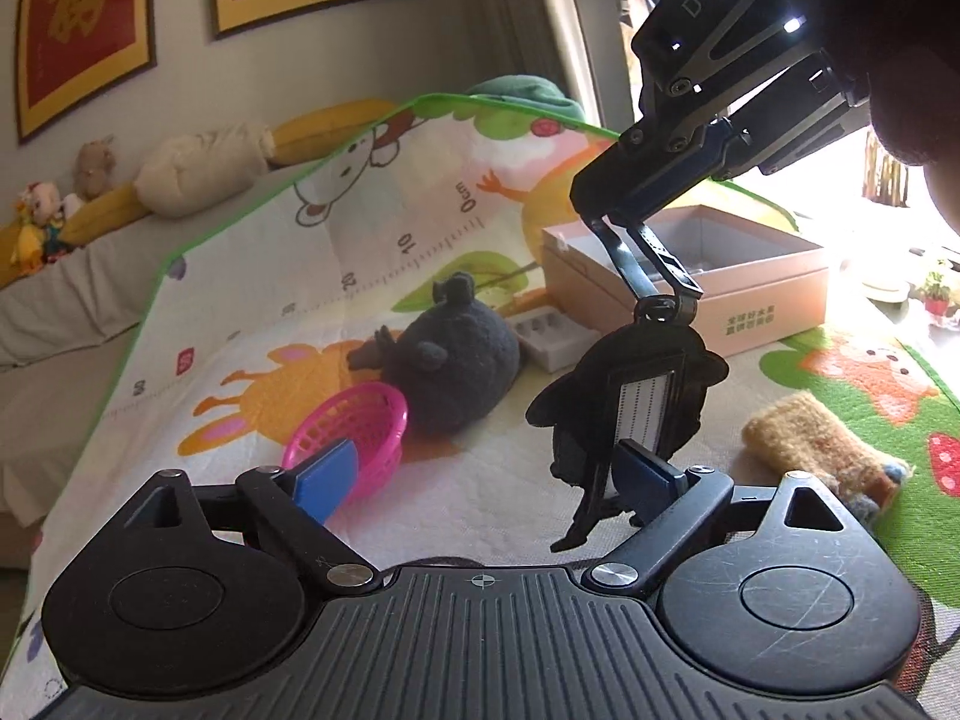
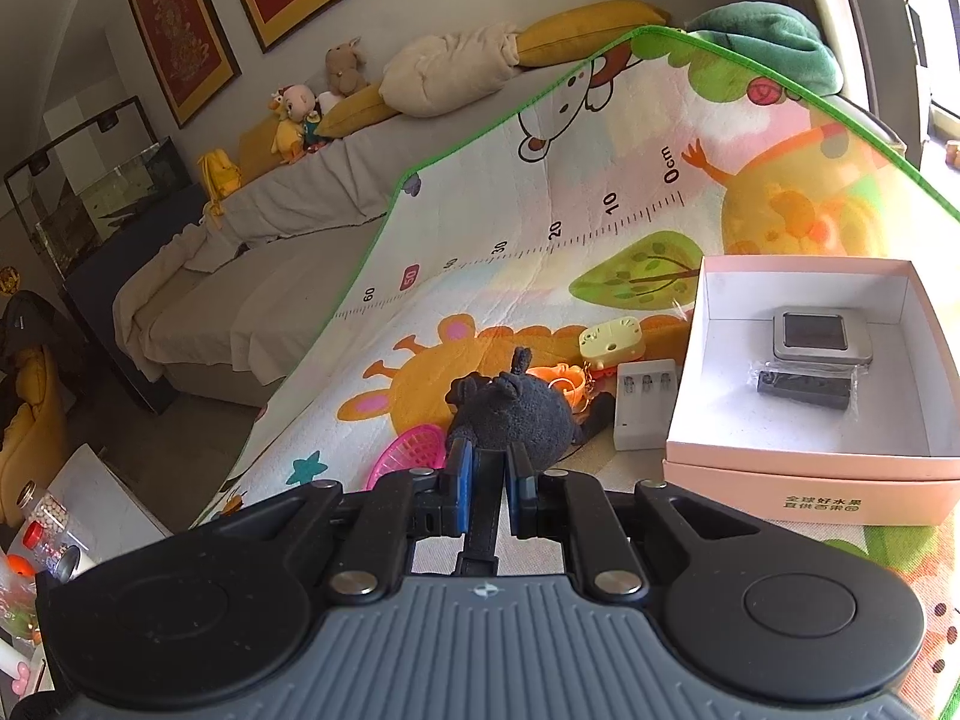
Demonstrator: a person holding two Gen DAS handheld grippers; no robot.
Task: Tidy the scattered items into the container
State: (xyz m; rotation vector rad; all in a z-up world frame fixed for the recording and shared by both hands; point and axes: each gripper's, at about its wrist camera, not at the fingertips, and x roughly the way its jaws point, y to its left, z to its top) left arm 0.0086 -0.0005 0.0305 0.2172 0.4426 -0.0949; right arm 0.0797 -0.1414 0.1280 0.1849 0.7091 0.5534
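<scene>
A flat black pouch (image 1: pixel 636 402) with a pale ribbed panel hangs in the air from a black strap (image 1: pixel 654 264). My right gripper (image 1: pixel 606 216) holds that strap from above; in its own view the right gripper (image 2: pixel 486 474) is shut on the strap (image 2: pixel 483 516). My left gripper (image 1: pixel 489 477) stands open, its right pad (image 1: pixel 651 474) beside the pouch's lower edge and its left pad far from it. The open pink box (image 1: pixel 750 276) sits behind on the mat; the pink box (image 2: pixel 810 468) holds a metal tin (image 2: pixel 816 333) and a black packet (image 2: pixel 804 390).
On the play mat lie a dark plush toy (image 1: pixel 462 360), a pink basket (image 1: pixel 354 432), a white battery charger (image 1: pixel 546 336) and a tan knitted item (image 1: pixel 810 438). A yellow toy (image 2: pixel 612 339) and an orange one (image 2: pixel 558 378) lie behind the plush. A sofa runs along the left.
</scene>
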